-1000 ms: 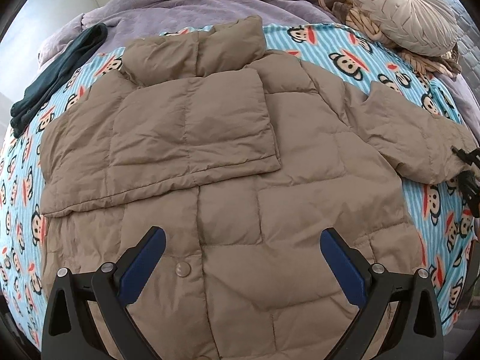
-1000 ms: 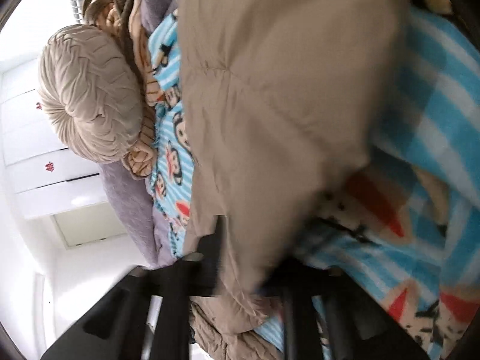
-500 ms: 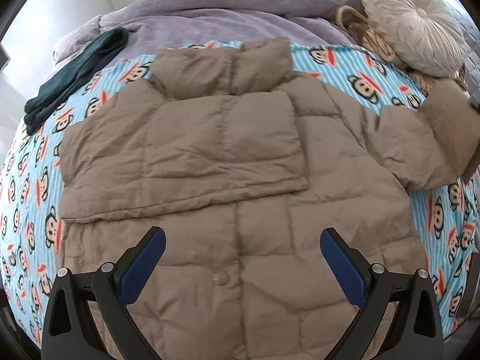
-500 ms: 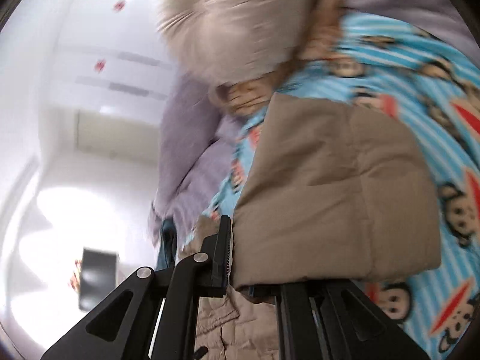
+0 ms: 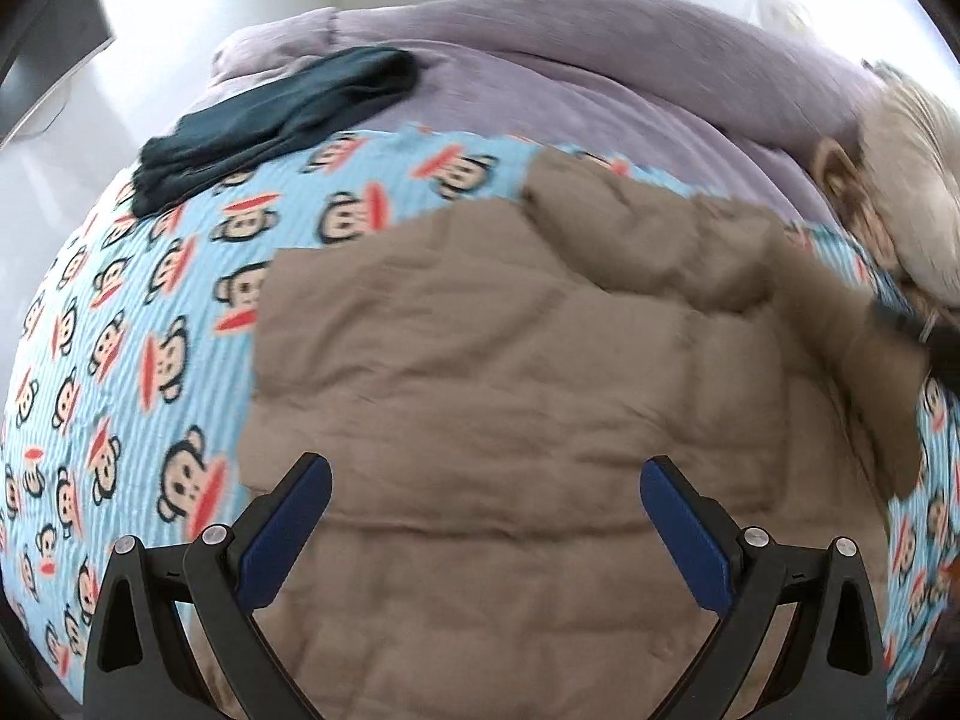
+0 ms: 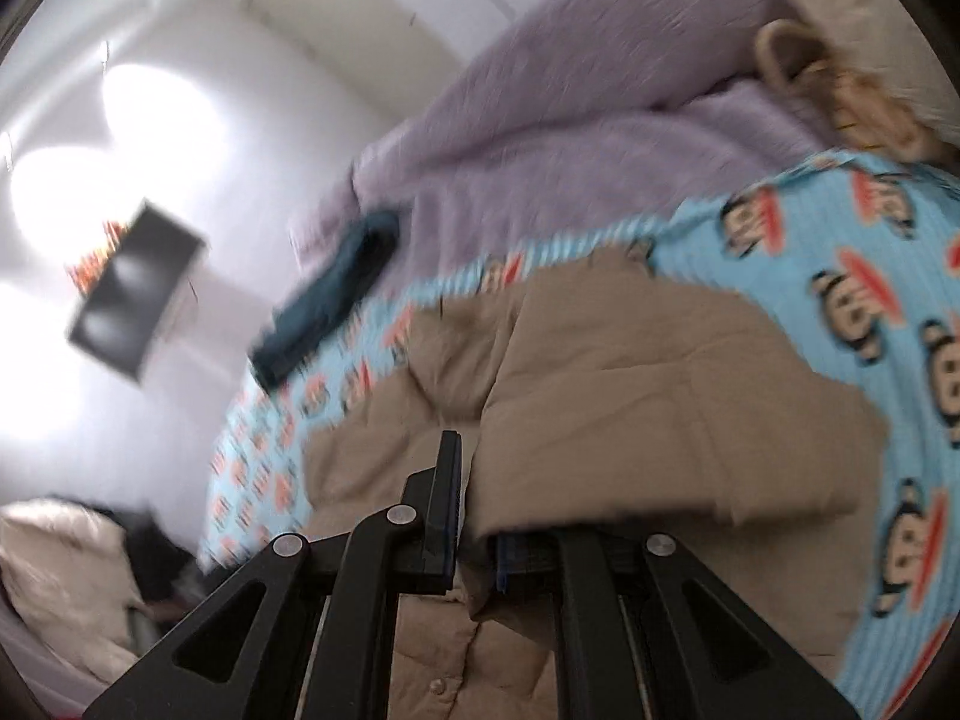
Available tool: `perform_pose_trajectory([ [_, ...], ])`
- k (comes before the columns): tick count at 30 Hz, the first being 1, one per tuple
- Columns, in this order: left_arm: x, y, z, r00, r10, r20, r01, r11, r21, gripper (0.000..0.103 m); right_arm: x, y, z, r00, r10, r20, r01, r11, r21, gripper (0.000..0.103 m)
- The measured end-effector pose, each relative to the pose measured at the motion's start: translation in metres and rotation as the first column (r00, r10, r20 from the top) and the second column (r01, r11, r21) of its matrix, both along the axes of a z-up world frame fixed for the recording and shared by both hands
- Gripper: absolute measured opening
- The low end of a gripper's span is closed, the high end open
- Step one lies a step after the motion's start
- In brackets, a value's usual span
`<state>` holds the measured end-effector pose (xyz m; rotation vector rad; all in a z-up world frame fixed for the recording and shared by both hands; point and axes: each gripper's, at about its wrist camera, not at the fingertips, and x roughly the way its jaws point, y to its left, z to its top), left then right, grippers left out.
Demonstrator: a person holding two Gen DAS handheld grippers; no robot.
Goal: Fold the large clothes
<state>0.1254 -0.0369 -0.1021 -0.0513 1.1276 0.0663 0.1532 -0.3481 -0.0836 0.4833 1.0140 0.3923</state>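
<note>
Where right gripper (image 6: pixel 474 516) pinches jacket sleeve (image 6: pixel 648 420), cuff hidden, edges blurred

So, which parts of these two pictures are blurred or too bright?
Left wrist view: jacket and cushion smeared on the right, tongs sharp. Right wrist view: blur on the blanket and dark cloth; wall washed out by glare.

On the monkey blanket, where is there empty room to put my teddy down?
The monkey blanket is bare on the strip between the tan puffer jacket and the bed's edge, below the dark teal folded cloth. The purple comforter behind the jacket's collar is mostly bare too. It is crowded by the round cream cushion, where the right tongs hold the sleeve.
</note>
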Motion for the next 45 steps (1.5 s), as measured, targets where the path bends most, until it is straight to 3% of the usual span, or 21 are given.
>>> perform_pose_trajectory([
  [4,0.001,0.015,-0.016,1.0,0.014,-0.027,-0.014,1.0,-0.023,0.103,0.004,0.035,-0.049,0.994,0.042,-0.098,-0.049,0.996,-0.073,0.01],
  [8,-0.002,0.009,-0.036,0.998,-0.018,-0.066,0.015,0.998,-0.056,0.103,-0.007,0.037,-0.091,0.971,-0.029,-0.238,0.009,0.996,-0.087,0.017],
  [10,-0.002,0.006,-0.041,0.997,-0.033,-0.071,0.027,0.997,-0.073,0.103,-0.015,0.029,-0.098,0.959,-0.051,-0.278,0.037,0.998,-0.057,0.045],
  [11,-0.001,0.005,-0.042,0.997,-0.037,-0.07,0.031,0.996,-0.08,0.103,-0.019,0.024,-0.098,0.958,-0.056,-0.28,0.048,0.998,-0.035,0.066],
  [12,-0.001,0.004,-0.042,0.997,-0.04,-0.068,0.034,0.996,-0.088,0.103,-0.022,0.019,-0.096,0.959,-0.068,-0.274,0.065,0.998,-0.019,0.071],
  [16,0.005,0.008,-0.04,0.998,-0.043,-0.053,0.036,0.992,-0.125,0.103,-0.043,-0.018,-0.076,0.955,-0.192,-0.225,0.203,0.979,0.026,0.071],
  [19,0.01,0.013,-0.038,0.998,-0.046,-0.039,0.039,0.984,-0.171,0.103,-0.048,-0.052,-0.075,0.914,-0.327,-0.239,0.357,0.93,0.09,0.07],
  [20,0.011,0.015,-0.037,0.998,-0.049,-0.035,0.041,0.979,-0.197,0.103,-0.049,-0.058,-0.073,0.901,-0.357,-0.248,0.392,0.914,0.109,0.066],
  [21,0.013,0.018,-0.036,0.998,-0.049,-0.025,0.042,0.971,-0.236,0.103,-0.048,-0.069,-0.075,0.882,-0.393,-0.261,0.436,0.89,0.131,0.046],
  [22,0.014,0.023,-0.033,0.999,-0.046,-0.003,0.043,0.953,-0.3,0.103,-0.047,-0.071,-0.075,0.873,-0.407,-0.269,0.454,0.88,0.141,0.032],
  [23,0.014,0.025,-0.032,0.999,-0.046,0.009,0.046,0.94,-0.338,0.103,-0.045,-0.074,-0.076,0.868,-0.414,-0.274,0.464,0.874,0.148,0.009],
  [24,0.016,0.03,-0.03,0.998,-0.049,0.029,0.056,0.907,-0.416,0.103,-0.042,-0.074,-0.074,0.872,-0.413,-0.264,0.46,0.876,0.148,0.008],
  [27,0.022,0.039,-0.03,0.996,-0.069,0.056,0.089,0.802,-0.59,0.103,-0.028,-0.045,-0.055,0.926,-0.337,-0.172,0.358,0.927,0.113,0.008],
  [30,0.03,0.045,-0.036,0.997,-0.062,0.047,0.077,0.685,-0.724,0.103,-0.016,0.008,-0.036,0.98,-0.179,-0.088,0.185,0.981,0.058,0.008],
  [33,0.037,0.058,-0.046,0.999,-0.024,0.03,0.038,0.539,-0.841,0.103,-0.015,0.067,-0.032,0.998,0.008,-0.068,-0.01,1.0,-0.018,0.012],
  [35,0.039,0.061,-0.049,1.0,-0.012,0.024,0.027,0.502,-0.864,0.103,-0.015,0.101,-0.044,0.989,0.096,-0.116,-0.103,0.993,-0.064,0.015],
  [36,0.041,0.062,-0.05,1.0,-0.015,0.019,0.024,0.488,-0.873,0.103,-0.015,0.113,-0.05,0.982,0.123,-0.145,-0.136,0.987,-0.083,0.032],
  [38,0.042,0.061,-0.051,1.0,-0.022,0.009,0.019,0.49,-0.872,0.103,-0.019,0.124,-0.061,0.971,0.144,-0.192,-0.162,0.983,-0.083,0.055],
  [39,0.042,0.059,-0.053,1.0,-0.029,0.003,0.017,0.498,-0.867,0.103,-0.024,0.122,-0.065,0.968,0.139,-0.208,-0.157,0.985,-0.07,0.06],
  [42,0.046,0.058,-0.06,0.999,-0.049,-0.022,0.007,0.538,-0.843,0.103,-0.041,0.098,-0.069,0.967,0.093,-0.237,-0.108,0.993,-0.05,0.06],
  [45,0.049,0.052,-0.069,0.996,-0.064,-0.06,-0.006,0.627,-0.779,0.103,-0.067,0.046,-0.072,0.959,-0.01,-0.283,0.004,1.0,-0.021,0.06],
])
